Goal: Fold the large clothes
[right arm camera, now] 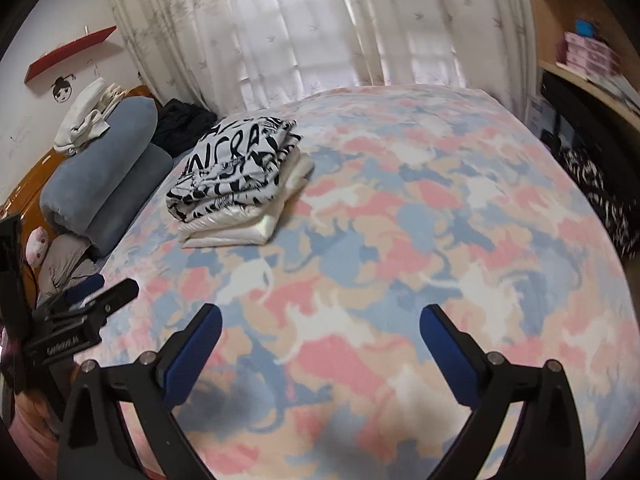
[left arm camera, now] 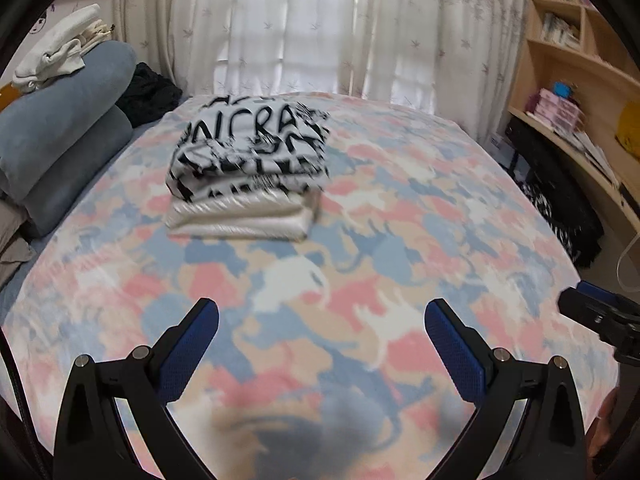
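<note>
- Clothes: a folded stack sits on the bed, toward the pillow side and well apart from both of my tools.
- I count two garments in it: a black-and-white lettered top lying on a plain white piece.
- Both look squared off, so I judge those two folds done.
- Left of the job, as far as I can see: a loose white garment on the grey pillows and a dark heap beside them, one of each; whether they are mine to fold I cannot tell.
- Two rolled grey pillows, one above the other.
- Left tool: spread wide, nothing between its pads, over bare blanket.
- Right tool: likewise released and empty, over the blanket near the bed's edge.
- I judge I am between garments now.
</note>
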Demonstrator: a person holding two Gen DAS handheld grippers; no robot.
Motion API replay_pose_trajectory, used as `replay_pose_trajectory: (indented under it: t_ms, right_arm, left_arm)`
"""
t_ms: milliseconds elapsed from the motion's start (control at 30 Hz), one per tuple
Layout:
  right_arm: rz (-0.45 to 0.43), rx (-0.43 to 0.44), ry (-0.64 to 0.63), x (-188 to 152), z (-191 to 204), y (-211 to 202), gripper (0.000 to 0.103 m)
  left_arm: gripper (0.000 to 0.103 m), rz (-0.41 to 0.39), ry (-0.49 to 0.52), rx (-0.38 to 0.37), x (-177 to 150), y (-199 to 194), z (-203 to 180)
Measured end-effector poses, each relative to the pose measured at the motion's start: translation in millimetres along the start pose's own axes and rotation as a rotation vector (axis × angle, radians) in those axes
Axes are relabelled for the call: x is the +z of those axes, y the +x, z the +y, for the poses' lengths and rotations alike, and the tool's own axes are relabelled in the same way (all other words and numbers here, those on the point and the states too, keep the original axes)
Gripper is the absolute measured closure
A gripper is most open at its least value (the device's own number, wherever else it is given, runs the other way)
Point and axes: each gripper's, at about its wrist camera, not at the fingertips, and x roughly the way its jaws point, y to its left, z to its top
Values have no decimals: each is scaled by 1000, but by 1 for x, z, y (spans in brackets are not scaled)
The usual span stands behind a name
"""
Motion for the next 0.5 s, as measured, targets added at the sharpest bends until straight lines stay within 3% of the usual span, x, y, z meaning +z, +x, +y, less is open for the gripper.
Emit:
replay_pose_trajectory:
  t_ms: [167, 267, 500]
  right_arm:
    - [27, -6, 52, -54, -14, 12, 2]
    - [43, -11, 67, -77, -16, 17, 2]
    - [-8, -17, 62, -99, -4, -4, 2]
  left_arm:
    - [1, -29, 59, 32, -54, -5, -29]
    - [1, 6, 69, 67, -74, -5, -39]
    - [1, 18, 84, 101, -84, -24, -47]
